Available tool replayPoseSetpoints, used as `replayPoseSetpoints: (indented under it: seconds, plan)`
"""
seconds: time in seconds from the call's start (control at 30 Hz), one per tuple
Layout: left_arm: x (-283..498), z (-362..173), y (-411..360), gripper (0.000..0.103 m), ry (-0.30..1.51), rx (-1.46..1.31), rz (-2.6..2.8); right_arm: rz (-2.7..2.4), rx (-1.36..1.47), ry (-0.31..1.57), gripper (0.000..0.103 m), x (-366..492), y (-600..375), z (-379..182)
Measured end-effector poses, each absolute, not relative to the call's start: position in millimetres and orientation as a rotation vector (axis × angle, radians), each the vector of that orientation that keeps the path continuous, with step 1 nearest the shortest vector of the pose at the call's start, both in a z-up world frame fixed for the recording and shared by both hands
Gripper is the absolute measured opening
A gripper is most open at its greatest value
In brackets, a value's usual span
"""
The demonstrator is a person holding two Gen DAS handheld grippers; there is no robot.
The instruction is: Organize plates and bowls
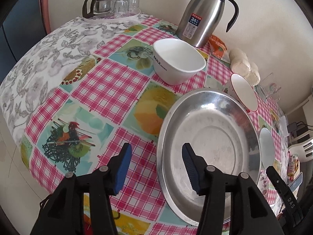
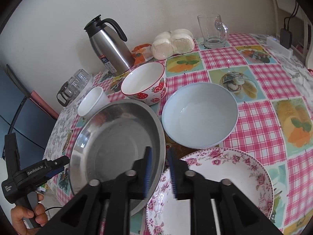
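Note:
A steel plate (image 1: 211,137) lies on the checked tablecloth; it also shows in the right wrist view (image 2: 115,141). My left gripper (image 1: 156,166) is open, its right pad over the plate's near-left rim. My right gripper (image 2: 159,168) stands with its jaws a narrow gap apart around the steel plate's right rim, just above a floral plate (image 2: 225,176). A white square bowl (image 1: 178,60) stands behind the steel plate. A strawberry bowl (image 2: 144,84) and a pale blue bowl (image 2: 199,115) stand further right.
A steel thermos jug (image 1: 205,13) stands by the wall. A tray with a glass teapot and glasses (image 1: 111,5) is at the far left. Wrapped buns (image 2: 172,43), a glass mug (image 2: 213,31) and an orange packet (image 2: 140,53) lie at the back.

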State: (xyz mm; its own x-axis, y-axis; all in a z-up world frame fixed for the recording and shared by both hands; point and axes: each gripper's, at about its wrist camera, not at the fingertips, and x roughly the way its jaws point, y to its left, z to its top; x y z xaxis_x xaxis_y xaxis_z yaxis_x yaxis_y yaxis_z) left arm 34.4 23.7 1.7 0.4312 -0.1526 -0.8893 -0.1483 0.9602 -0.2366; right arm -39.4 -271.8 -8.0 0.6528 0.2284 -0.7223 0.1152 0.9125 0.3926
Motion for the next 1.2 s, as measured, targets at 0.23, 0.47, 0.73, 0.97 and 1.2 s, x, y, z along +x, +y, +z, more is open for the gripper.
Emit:
replayPoseSetpoints:
  seconds: [0.23,0.47,0.73,0.97,1.2]
  plan:
    - [34.1,4.9,8.1,0.075,1.120,-0.221,-0.053,0.099,0.329,0.835,0.062,-39.2,-254.9,-0.5]
    - [32.5,9.0,-9.1,0.085,1.096,-0.118,-0.087,0.101,0.270,0.840,0.076,-37.4,-244.2,-1.8]
    - [28.9,17.2,-12.6,0.096,1.029,-0.086,-0.085,0.088,0.256,0.836,0.090,-37.4,-244.4,-2.4]
    - [28.6,18.0,-12.9,0.099,1.014,-0.085,-0.080,0.074,0.244,0.837,0.102,-36.5,-246.0,-2.8]
    - [28.1,18.9,-12.6,0.100,1.003,-0.081,-0.073,0.068,0.239,0.837,0.103,-36.7,-246.9,-3.2]
